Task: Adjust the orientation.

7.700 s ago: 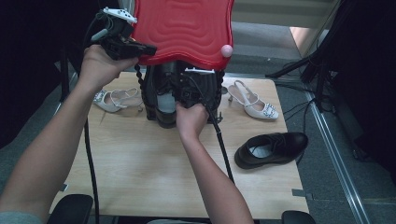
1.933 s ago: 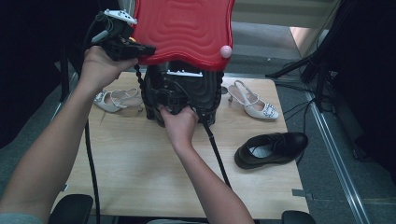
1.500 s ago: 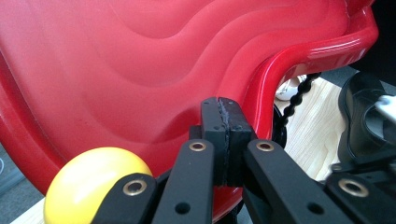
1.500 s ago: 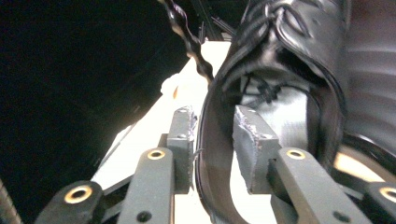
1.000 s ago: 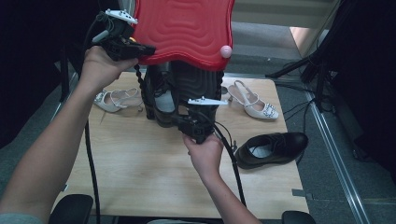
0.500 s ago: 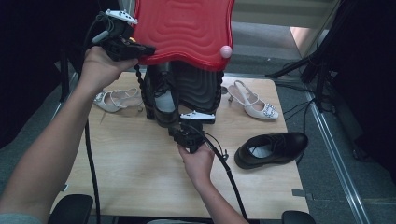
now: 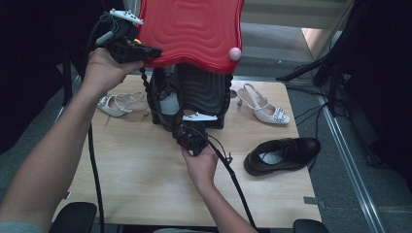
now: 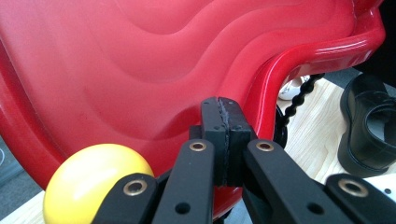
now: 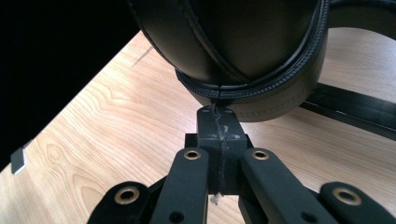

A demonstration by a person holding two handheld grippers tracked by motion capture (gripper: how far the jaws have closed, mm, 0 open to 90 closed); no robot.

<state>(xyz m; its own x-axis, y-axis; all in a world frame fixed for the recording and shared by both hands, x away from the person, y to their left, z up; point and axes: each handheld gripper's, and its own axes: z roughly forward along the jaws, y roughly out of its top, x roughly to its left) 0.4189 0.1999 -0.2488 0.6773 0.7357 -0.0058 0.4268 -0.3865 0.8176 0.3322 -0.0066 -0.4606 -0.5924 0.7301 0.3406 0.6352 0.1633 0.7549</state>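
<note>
Table [image 7: 141,189]: pale wood, bare along its near edge.
Right hand [image 7: 201,166]: near centre, coming in from the near edge and carrying the right gripper.
Right gripper [image 7: 183,131]: jaws pressed together with nothing between them. The tip [image 9: 219,116] is low over the table at the bag's near bottom rim, touching it or just short of it; I cannot tell which.
Black shoe [image 7: 283,155]: on its sole, near right of the bag and well apart from both grippers. It also shows in the left gripper view [image 8: 369,126].
Bag [image 7: 204,92]: black, upright at mid-table. Its stitched base [image 9: 243,46] fills the top of the right gripper view.
Chain [image 7: 147,87]: black beads hanging down the bag's left side.
White shoes: one lies left of the bag [image 7: 119,103] and one far right of it [image 7: 265,104], both on the table.
Left hand [image 7: 104,70]: raised at far left.
Left gripper [image 7: 154,51]: jaws shut, pad on pad [image 8: 224,105], against the lid's left rim. Whether the rim is pinched cannot be told.
Lid [image 7: 194,29]: red and ribbed, standing raised above the bag, with a pink knob [image 7: 235,53] on its right corner. Its inner face [image 8: 140,60] shows close behind the left jaws.
Yellow ball [image 8: 93,179]: at the lower left of the left gripper view.
Step in hand: judged to be the lid kept up by the left gripper while the right one is empty at the bag's base.
Next move: probably the right jaws must spread, then take hold of the bag's rim or a shoe, while the left hand keeps the lid up.
</note>
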